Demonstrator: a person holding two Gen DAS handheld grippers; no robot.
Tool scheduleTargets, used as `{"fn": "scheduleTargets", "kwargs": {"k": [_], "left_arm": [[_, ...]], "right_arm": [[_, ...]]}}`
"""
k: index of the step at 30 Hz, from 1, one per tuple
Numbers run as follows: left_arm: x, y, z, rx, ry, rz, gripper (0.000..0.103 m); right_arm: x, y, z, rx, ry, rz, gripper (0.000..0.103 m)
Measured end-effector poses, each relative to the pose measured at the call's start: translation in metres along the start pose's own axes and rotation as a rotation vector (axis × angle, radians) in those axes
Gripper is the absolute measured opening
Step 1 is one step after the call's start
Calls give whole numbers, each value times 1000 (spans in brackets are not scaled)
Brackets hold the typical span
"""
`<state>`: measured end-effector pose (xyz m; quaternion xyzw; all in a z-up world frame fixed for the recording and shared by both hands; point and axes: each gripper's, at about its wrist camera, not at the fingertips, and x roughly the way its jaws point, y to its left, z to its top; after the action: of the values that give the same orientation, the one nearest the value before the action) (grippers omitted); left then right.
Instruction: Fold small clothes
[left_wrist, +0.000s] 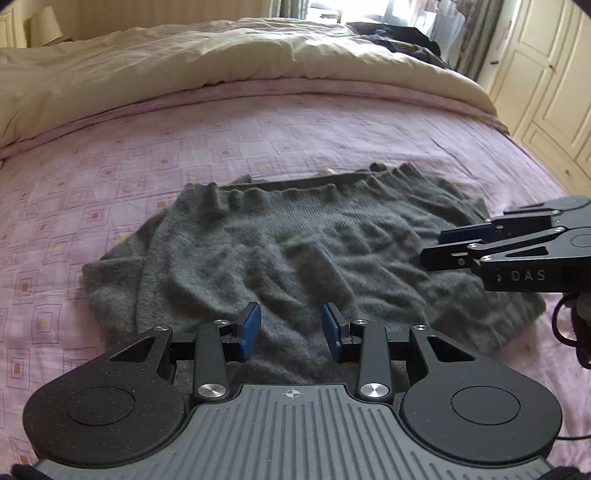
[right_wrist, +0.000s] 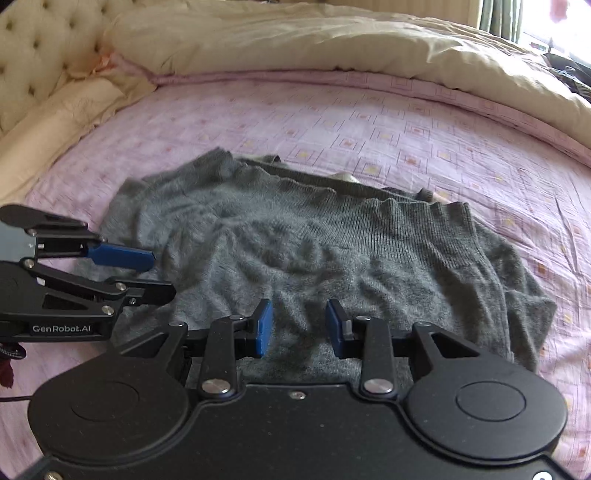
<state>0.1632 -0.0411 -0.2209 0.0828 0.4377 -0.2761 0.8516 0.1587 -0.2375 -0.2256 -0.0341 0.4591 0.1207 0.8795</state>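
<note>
Grey knit sweater (left_wrist: 295, 240) lies mid-frame on the bed (left_wrist: 258, 129); my left gripper (left_wrist: 291, 326) and right gripper (right_wrist: 299, 325) fingers are released, holding nothing.

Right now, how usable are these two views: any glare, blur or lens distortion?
Left wrist view: the window is blown out, the bed edge bows from the fisheye, and the grey sweater is slightly soft. Right wrist view: even light, the sweater's knit crisper, dark vignette in the corners.

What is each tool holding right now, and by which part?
Nothing. The left tool and right tool both have open jaws, empty above the grey sweater on the bed.
</note>
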Motion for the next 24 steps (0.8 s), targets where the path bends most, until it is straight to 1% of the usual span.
{"fn": "scheduleTargets", "kwargs": {"k": [2, 4, 6, 8, 12, 14, 17, 19, 20, 21, 22, 23, 24], "left_arm": [[9, -3, -3, 26, 18, -6, 35], [20, 0, -1, 26, 33, 6, 35], [32, 9, 6, -1, 39, 19, 35], [41, 20, 17, -39, 27, 28, 36], [57, 41, 41, -85, 21, 71, 36], [65, 54, 50, -104, 35, 95, 36], [71, 70, 55, -107, 50, 66, 36], [70, 73, 56, -82, 46, 75, 36], [68, 74, 56, -67, 41, 84, 36], [67, 75, 56, -56, 42, 118, 36], [67, 80, 55, -60, 45, 135, 36], [66, 85, 53, -80, 50, 141, 36], [66, 93, 53, -110, 56, 141, 36]], "right_arm": [[13, -6, 7, -8, 7, -26, 43], [24, -14, 17, -1, 8, -42, 43], [33, -24, 28, 13, 4, -62, 44], [44, -35, 38, 40, 15, -81, 45], [57, -56, 48, 97, 28, -108, 44], [57, -66, 51, 130, 27, -112, 44], [55, -79, 50, 170, 31, -131, 44], [53, -88, 48, 207, 35, -139, 43], [51, -90, 48, 222, 37, -144, 43], [48, -90, 49, 234, 34, -153, 44], [40, -90, 50, 238, 16, -155, 45], [32, -87, 50, 235, -13, -149, 47], [24, -81, 50, 222, -42, -141, 47]]}}
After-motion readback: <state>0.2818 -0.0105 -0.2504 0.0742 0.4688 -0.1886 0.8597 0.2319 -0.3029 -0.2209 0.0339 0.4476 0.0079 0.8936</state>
